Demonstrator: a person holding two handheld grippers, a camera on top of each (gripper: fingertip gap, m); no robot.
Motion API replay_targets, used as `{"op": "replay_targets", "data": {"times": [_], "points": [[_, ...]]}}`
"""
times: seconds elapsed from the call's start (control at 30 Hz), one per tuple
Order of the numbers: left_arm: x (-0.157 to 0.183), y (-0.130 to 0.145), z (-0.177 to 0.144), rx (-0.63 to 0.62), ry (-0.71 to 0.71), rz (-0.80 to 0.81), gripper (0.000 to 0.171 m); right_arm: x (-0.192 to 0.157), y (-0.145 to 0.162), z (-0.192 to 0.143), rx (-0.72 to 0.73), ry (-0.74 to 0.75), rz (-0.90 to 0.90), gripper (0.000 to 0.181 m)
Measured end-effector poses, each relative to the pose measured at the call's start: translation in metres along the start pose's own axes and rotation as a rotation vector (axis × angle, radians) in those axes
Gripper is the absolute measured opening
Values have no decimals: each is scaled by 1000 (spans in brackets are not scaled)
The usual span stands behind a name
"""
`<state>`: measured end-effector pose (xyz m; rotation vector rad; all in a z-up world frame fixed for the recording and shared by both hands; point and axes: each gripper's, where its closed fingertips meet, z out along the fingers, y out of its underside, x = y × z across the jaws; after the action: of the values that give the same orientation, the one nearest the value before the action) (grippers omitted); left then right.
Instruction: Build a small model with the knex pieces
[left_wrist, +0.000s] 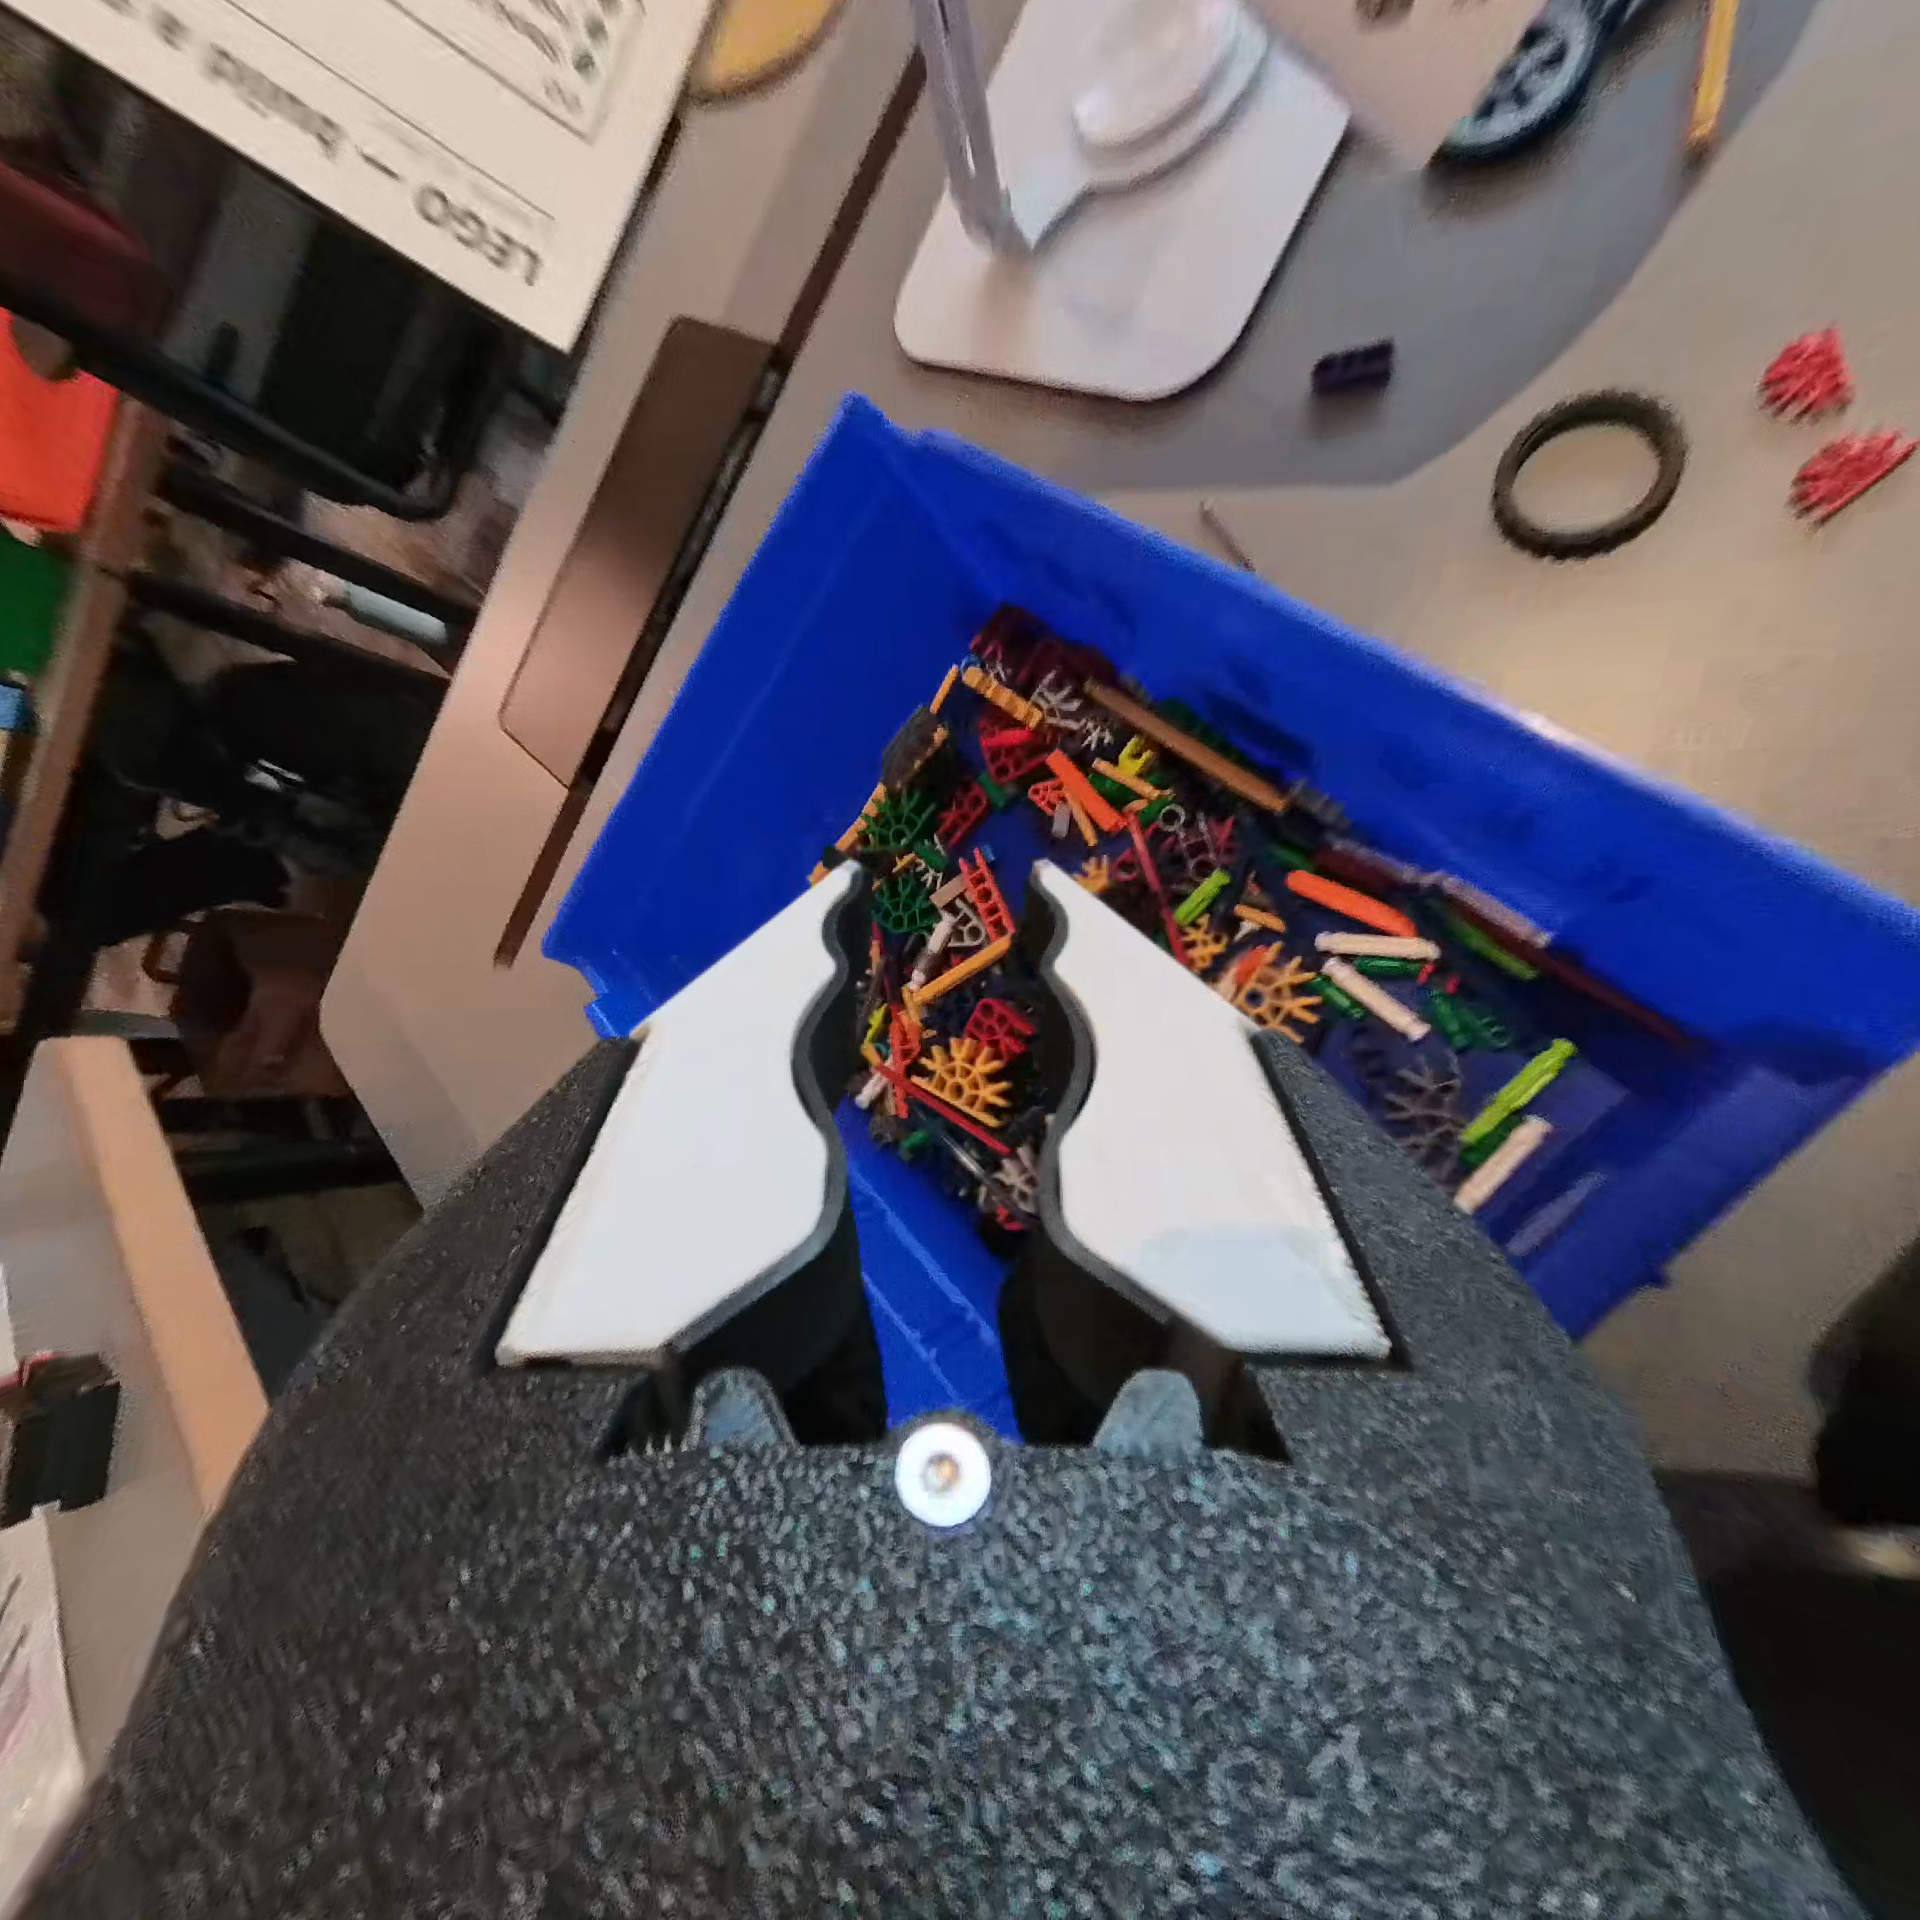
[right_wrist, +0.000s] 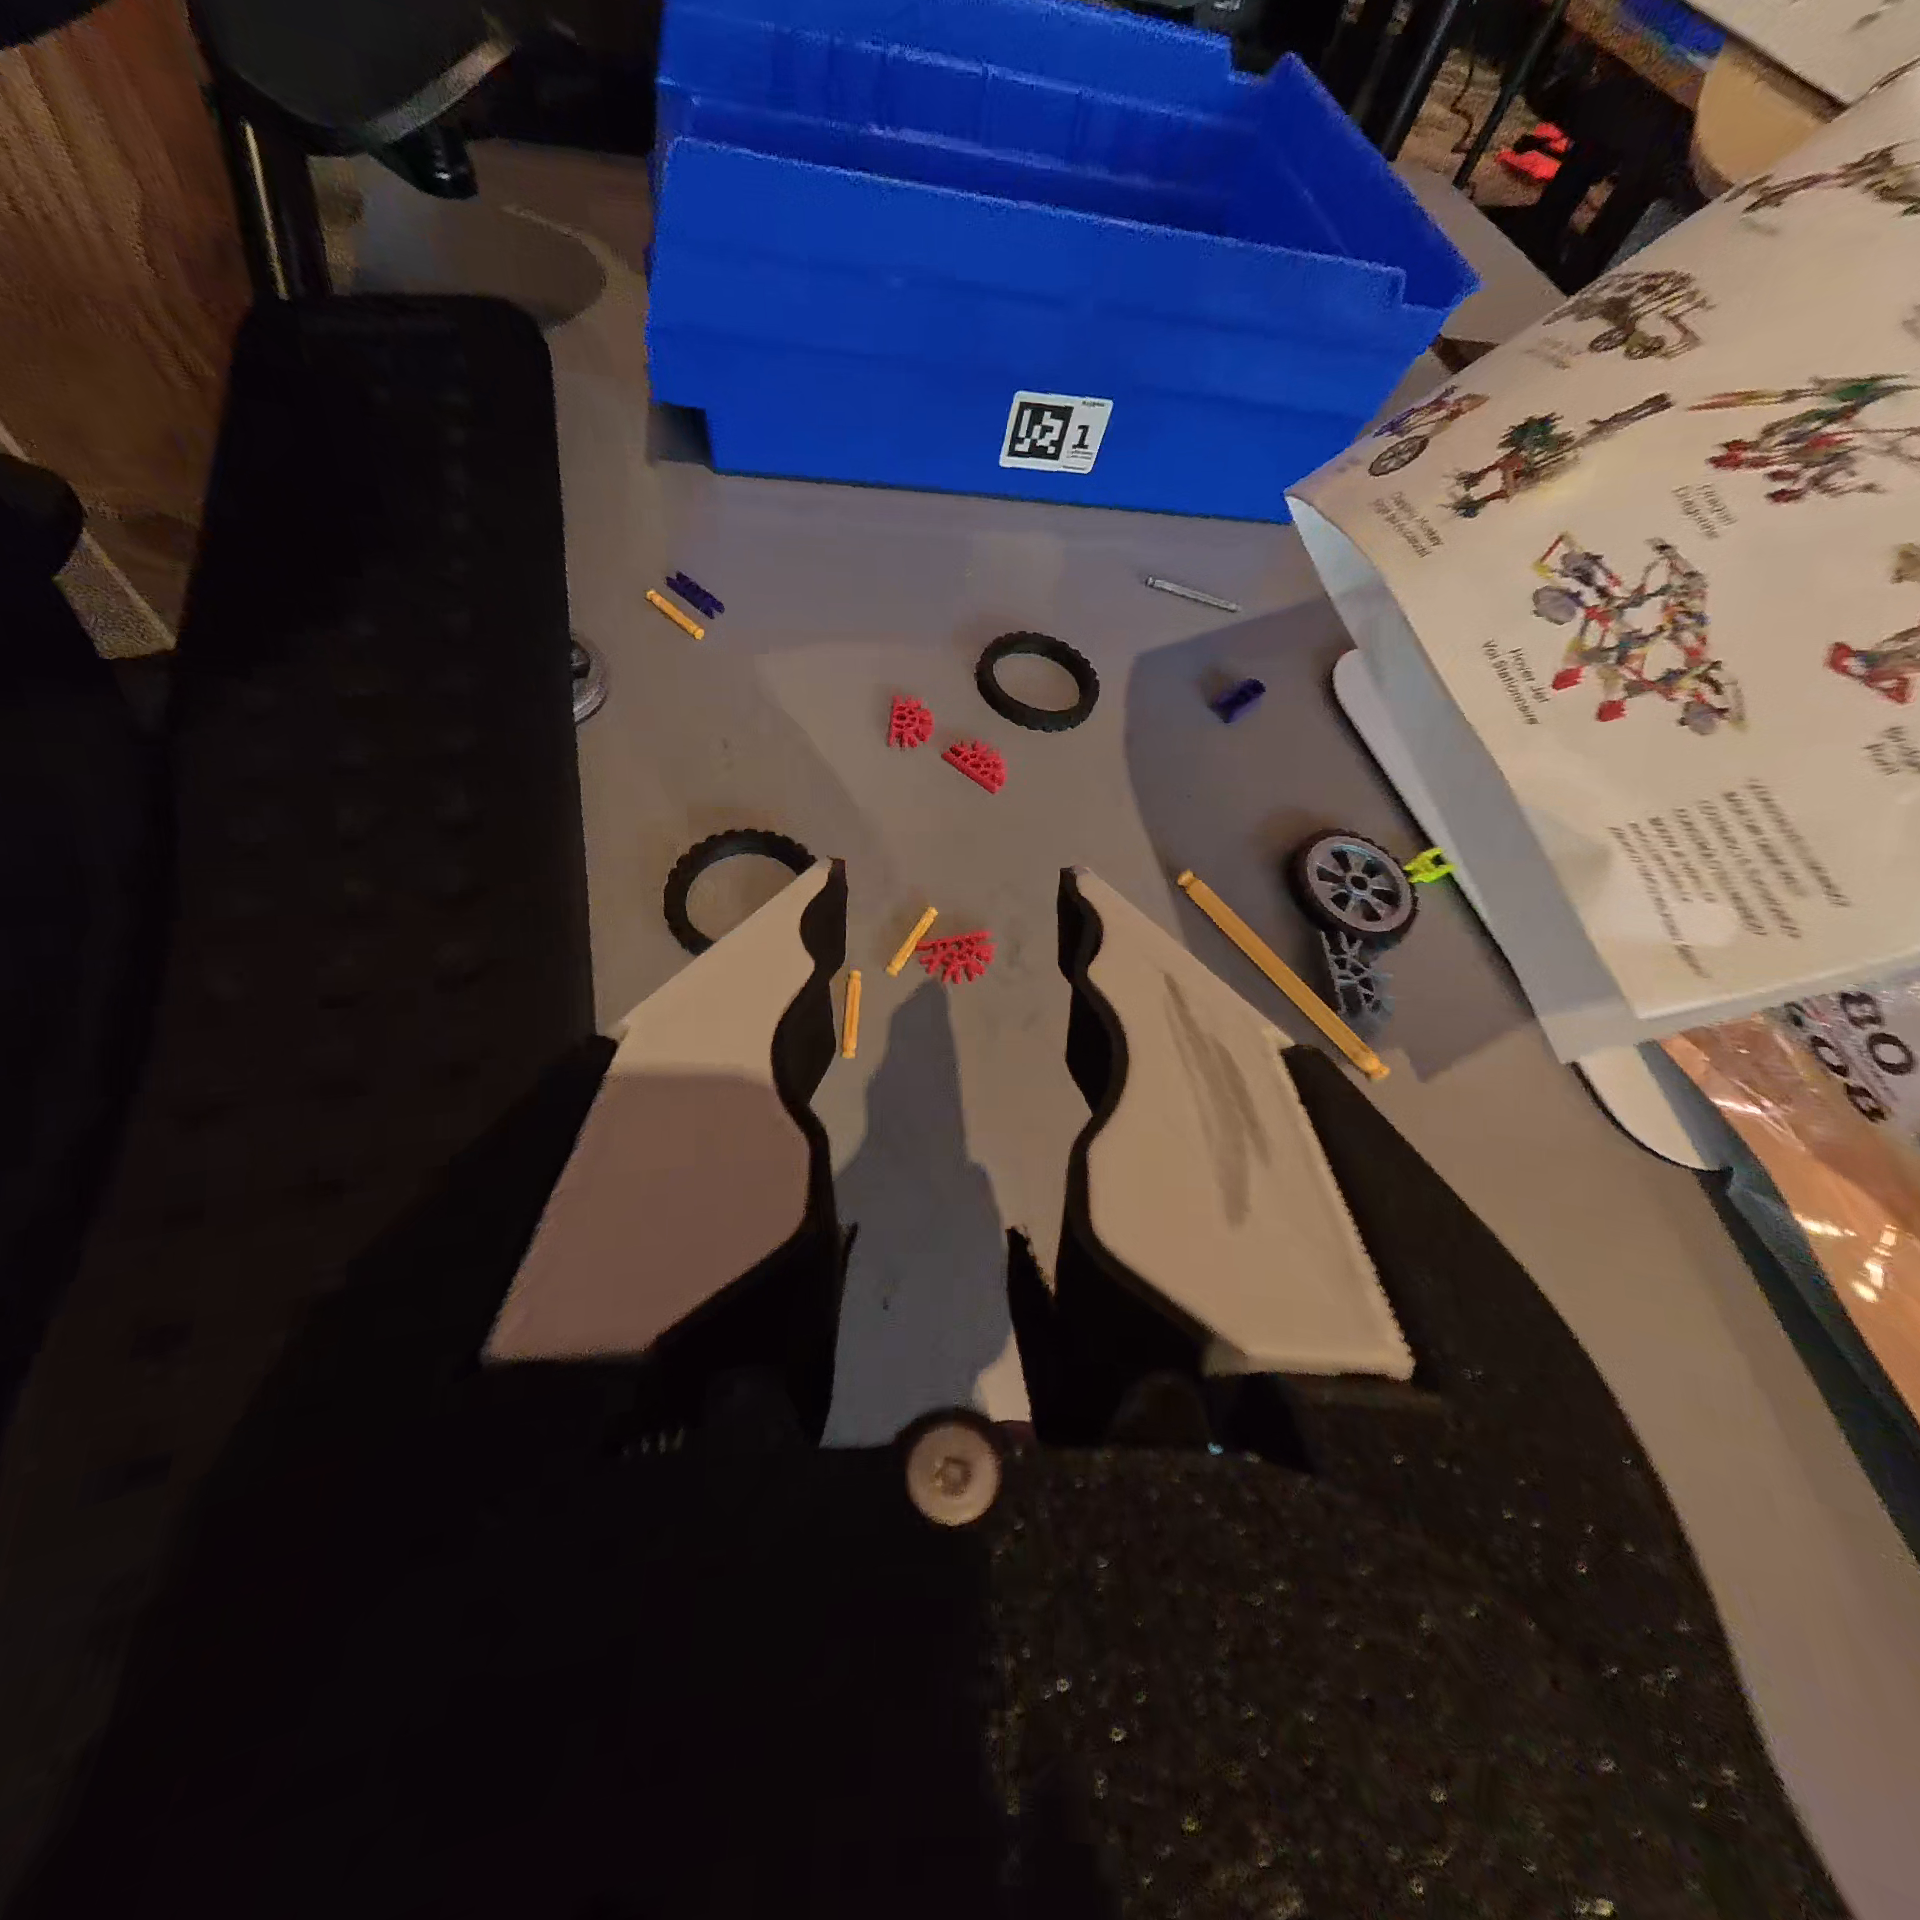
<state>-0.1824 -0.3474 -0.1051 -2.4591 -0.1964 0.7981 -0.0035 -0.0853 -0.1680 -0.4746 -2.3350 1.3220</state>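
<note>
We see our left claw released over the blue bin; our right claw, released, hovers near a red connector.

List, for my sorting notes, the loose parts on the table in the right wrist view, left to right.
Black tyre → short yellow rod → red connector → long yellow rod → grey wheel.

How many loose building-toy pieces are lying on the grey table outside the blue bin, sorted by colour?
Counted in the right wrist view:
Red spiky plastic connectors: 3
Yellow plastic rods: 4
Purple plastic pieces: 2
Empty black rubber tyres: 2
Grey spoked wheel with tyre: 1
Grey plastic connector: 1
Grey thin rod: 1
Total: 14
</note>
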Motion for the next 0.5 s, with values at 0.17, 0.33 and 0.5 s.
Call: {"op": "replay_targets", "data": {"times": [0.17,0.33,0.5], "points": [[-5,14,45,-114,90,91,27,9,11,12,4,-8,51,39],[-10,20,77,-123,182,76,27,17,23,14,0,-6,86,38],[5,23,110,-131,303,28,24,19,22,18,19,-13,87,37]]}}
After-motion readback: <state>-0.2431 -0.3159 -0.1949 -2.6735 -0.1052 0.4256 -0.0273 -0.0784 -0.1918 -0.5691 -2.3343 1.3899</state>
